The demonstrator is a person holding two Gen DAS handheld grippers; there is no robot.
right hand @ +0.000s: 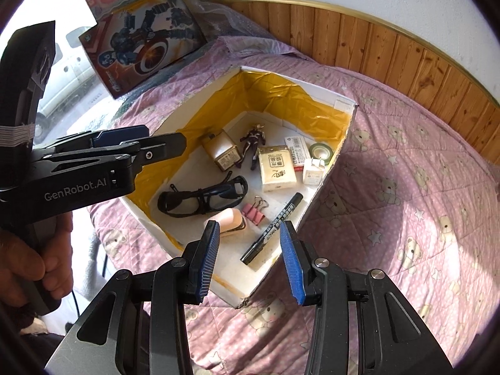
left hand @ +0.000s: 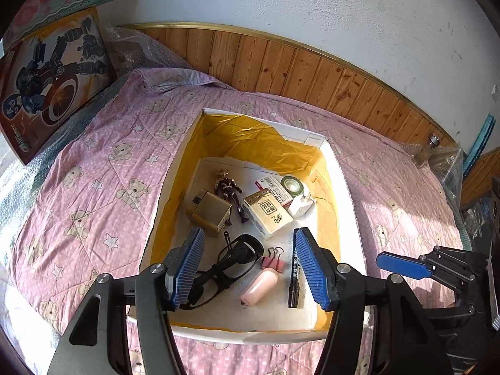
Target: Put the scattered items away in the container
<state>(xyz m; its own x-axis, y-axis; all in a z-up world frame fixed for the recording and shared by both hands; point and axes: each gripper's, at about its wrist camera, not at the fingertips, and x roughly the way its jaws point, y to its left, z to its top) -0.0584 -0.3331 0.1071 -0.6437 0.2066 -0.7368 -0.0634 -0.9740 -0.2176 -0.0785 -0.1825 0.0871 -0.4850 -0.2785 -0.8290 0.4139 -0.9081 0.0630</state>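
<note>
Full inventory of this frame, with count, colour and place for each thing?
box: 1, white, yellow lining, on pink quilt
glasses: 1, black, in box, near side
marker: 1, black, in box
binder clip: 1, pink, in box
small bottle: 1, pale pink, in box
toy figure: 1, dark, in box
tissue pack: 1, cream, in box
tape roll: 1, green, far corner
toy cartons: 2, against wall
left claw: open, empty
right claw: open, empty

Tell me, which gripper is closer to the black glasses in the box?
Left. The left gripper hangs open right over the black glasses; the right gripper sits open by the box's near corner, above the marker.
</note>
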